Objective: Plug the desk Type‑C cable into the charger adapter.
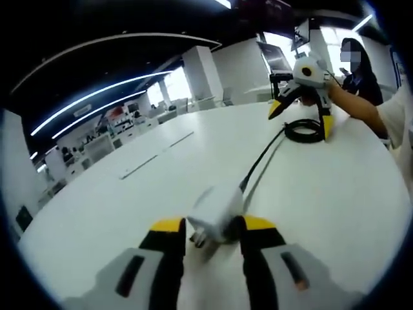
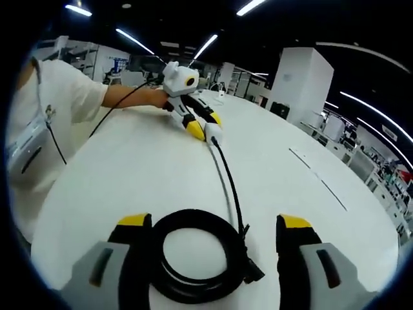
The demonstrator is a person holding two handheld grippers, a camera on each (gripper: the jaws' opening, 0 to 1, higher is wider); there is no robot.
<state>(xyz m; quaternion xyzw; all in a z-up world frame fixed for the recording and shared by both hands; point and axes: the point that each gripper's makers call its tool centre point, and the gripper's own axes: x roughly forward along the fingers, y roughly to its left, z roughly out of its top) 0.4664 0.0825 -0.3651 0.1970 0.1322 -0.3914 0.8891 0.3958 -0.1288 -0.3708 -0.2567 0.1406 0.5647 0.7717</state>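
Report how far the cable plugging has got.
Done: the left claw grips the white charger adapter, and a black cable already appears to run from it. In hand: the right claw sits open around the cable coil. Left: whether the plug is fully seated can't be told.

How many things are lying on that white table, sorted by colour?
White: 1, the charger adapter, between the left gripper's fingers.
Black: 1, the cable, coiled between the right gripper's open fingers and running to the adapter.
Total: 2.
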